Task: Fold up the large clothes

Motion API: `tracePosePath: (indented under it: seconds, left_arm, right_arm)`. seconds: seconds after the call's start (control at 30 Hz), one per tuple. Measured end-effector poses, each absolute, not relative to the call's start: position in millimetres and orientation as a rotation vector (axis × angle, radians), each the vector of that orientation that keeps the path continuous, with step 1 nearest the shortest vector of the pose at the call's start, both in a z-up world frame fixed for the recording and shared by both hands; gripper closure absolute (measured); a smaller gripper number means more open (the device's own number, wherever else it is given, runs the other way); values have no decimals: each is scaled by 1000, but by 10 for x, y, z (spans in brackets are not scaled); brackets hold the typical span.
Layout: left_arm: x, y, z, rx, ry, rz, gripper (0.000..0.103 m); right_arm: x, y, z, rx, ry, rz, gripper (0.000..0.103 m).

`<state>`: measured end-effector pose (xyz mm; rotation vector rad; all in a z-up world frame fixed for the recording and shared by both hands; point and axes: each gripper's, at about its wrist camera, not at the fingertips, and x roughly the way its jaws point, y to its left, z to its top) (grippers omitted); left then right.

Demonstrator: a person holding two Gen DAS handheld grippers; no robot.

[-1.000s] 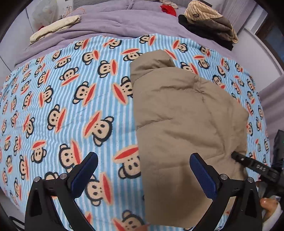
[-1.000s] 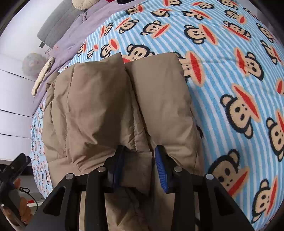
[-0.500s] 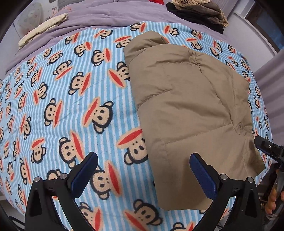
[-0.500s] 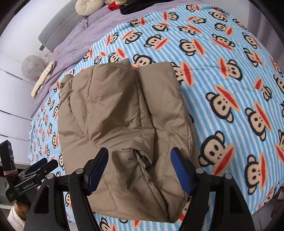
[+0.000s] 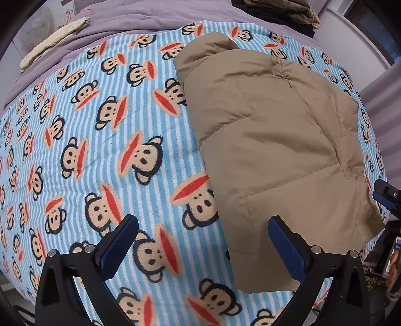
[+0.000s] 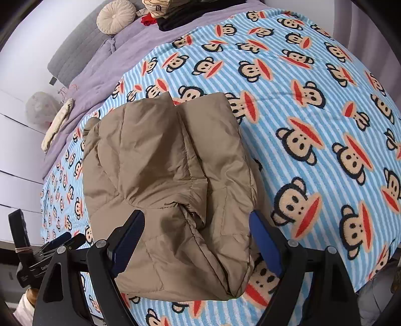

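**Both grippers free, jacket folded on the bed**

My left gripper (image 5: 203,247) has its jaws wide apart and holds nothing. In the left view it hangs over the blanket (image 5: 100,140), at the bottom of the frame. One blue pad (image 5: 285,247) sits over the near edge of the jacket (image 5: 275,140), but I cannot tell if it touches the cloth.

My right gripper (image 6: 198,240) is wide too, and empty. In the right view its pads frame the near end of the jacket (image 6: 165,170), low in the middle of the frame. It looks a bit above the cloth, not pressing on it.

The jacket is tan and puffy. It lies as a thick bundle on the monkey blanket, in the right half of the left view and in the left-middle of the right view. Two long puffy parts lie side by side on top, with a seam between them. I think those are the sleeves or sides folded in.

So I judge the fold in hand is done and let go. One more fold may be left, end to end, to make the bundle small. For that I would bring both grippers down to the near edge, pinch a corner each, and lift it over to the far end. The cloth is puffy and slippery, so I would need a deep bite.

Far off, at the top of both views, other clothes (image 5: 283,10) sit on the purple cover (image 5: 140,15).
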<state>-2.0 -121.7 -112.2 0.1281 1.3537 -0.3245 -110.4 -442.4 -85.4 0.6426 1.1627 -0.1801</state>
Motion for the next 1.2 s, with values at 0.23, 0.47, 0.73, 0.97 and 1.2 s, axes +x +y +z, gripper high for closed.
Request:
tracePosePath:
  seconds: [0.23, 0.47, 0.73, 0.97, 1.2]
  left_arm:
    - [-1, -1311, -1148, 106, 1373, -275, 0]
    - [45, -1406, -1169, 97, 1375, -226, 0]
    - [98, -1406, -1139, 60, 1386, -202, 0]
    - [205, -1335, -1193, -117, 1447, -344, 0]
    - [405, -1286, -1573, -362, 1544, -523, 0]
  right_arm:
    - [-905, -4671, -918, 657, 1233, -120, 16]
    - [-722, -4980, -1076, 663, 1312, -64, 15]
    - [-687, -5192, -1187, 714, 1260, -23, 15]
    - [-649, -5383, -1314, 798, 1274, 46, 15]
    - [-542, -5483, -1644, 845, 1385, 157, 15]
